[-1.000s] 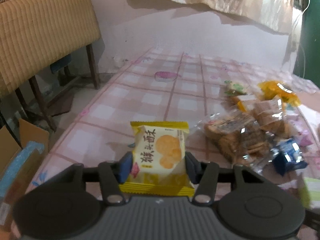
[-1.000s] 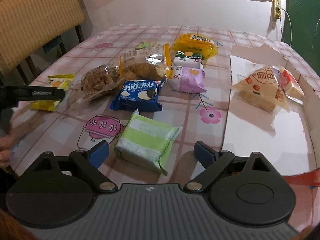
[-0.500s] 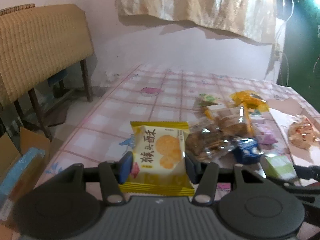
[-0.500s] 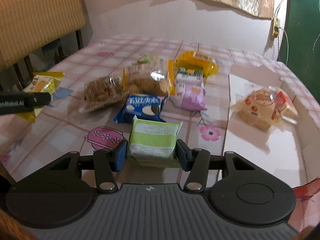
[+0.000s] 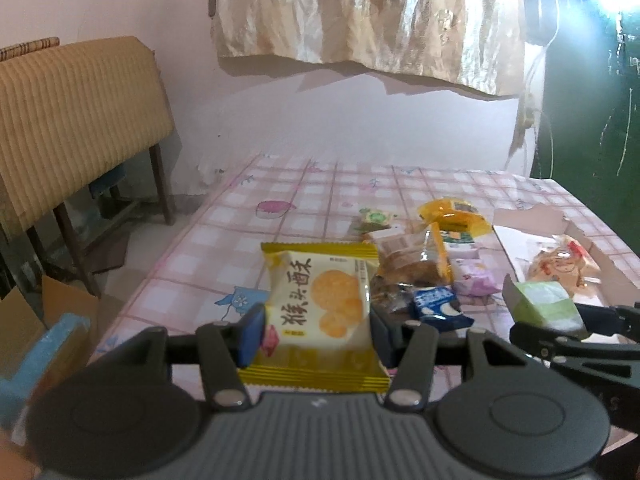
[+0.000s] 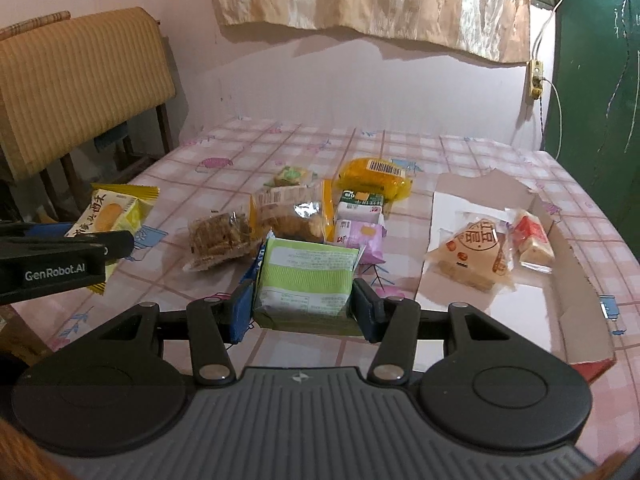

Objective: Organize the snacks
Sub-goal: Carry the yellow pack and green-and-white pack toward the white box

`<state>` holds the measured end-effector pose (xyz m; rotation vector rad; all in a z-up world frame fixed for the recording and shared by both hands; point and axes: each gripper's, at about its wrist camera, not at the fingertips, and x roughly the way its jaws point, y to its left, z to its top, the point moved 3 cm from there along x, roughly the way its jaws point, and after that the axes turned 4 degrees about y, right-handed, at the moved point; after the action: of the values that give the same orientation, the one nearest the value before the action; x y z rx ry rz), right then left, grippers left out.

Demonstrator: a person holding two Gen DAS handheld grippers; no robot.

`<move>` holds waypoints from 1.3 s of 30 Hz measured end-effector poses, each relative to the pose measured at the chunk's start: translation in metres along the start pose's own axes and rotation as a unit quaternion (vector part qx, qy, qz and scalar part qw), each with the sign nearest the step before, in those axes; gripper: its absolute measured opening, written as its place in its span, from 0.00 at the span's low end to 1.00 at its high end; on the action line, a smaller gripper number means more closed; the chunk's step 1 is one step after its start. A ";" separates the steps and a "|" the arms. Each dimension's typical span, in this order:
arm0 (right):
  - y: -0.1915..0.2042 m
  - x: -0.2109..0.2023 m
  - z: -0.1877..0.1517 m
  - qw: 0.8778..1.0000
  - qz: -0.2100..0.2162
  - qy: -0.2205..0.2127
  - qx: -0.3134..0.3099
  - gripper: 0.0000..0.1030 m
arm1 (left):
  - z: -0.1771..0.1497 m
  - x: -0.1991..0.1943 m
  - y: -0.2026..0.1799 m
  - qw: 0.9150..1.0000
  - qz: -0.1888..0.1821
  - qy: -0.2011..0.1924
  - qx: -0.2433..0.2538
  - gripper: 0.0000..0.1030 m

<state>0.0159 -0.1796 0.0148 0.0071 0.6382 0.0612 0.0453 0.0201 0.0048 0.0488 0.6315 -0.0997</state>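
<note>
Pink checked tablecloth (image 6: 312, 152) on the table, pink wall behind, gold curtain (image 6: 372, 0) hanging up top, woven chair back (image 6: 80, 80) off to my left.

Diff vs 1 s ago: my right gripper (image 6: 304, 304) was spread around the green snack pack (image 6: 308, 276) lying on the cloth; now its jaws are clamped on the pack's two sides and it's lifted clear of the table. My left gripper (image 5: 316, 328) is unchanged, jaws still pinched on the yellow biscuit packet (image 5: 320, 304), but raised higher, more wall and curtain in view.

Pose: both grippers roughly level, pointing across the table. Left gripper sits to the left of my right jaws, packet held upright, printed face toward its camera.

Ahead of my right jaws: loose pile with clear cookie bags (image 6: 260, 224), purple packet (image 6: 362, 238), orange pack (image 6: 376, 178), blue cookie packet (image 5: 438, 306) just behind the green one. Ahead-right: open white cardboard box (image 6: 516, 300) holding two wrapped pastries (image 6: 476, 256).
</note>
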 end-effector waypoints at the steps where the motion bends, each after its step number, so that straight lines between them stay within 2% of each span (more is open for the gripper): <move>1: -0.001 -0.003 0.001 1.000 0.000 -0.001 0.001 0.62 | 0.001 -0.002 -0.002 1.000 0.000 -0.001 0.001 0.52; 26: -0.035 -0.035 0.001 0.998 -0.028 -0.031 0.043 0.62 | 0.015 -0.024 -0.058 0.999 -0.028 -0.020 0.042 0.52; 39: -0.052 -0.044 -0.001 0.995 -0.059 -0.040 0.067 0.62 | 0.020 -0.022 -0.095 0.995 -0.066 -0.021 0.065 0.52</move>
<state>-0.0173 -0.2345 0.0390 0.1015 0.5609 -0.0953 0.0292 -0.0736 0.0327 0.1306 0.5843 -0.2685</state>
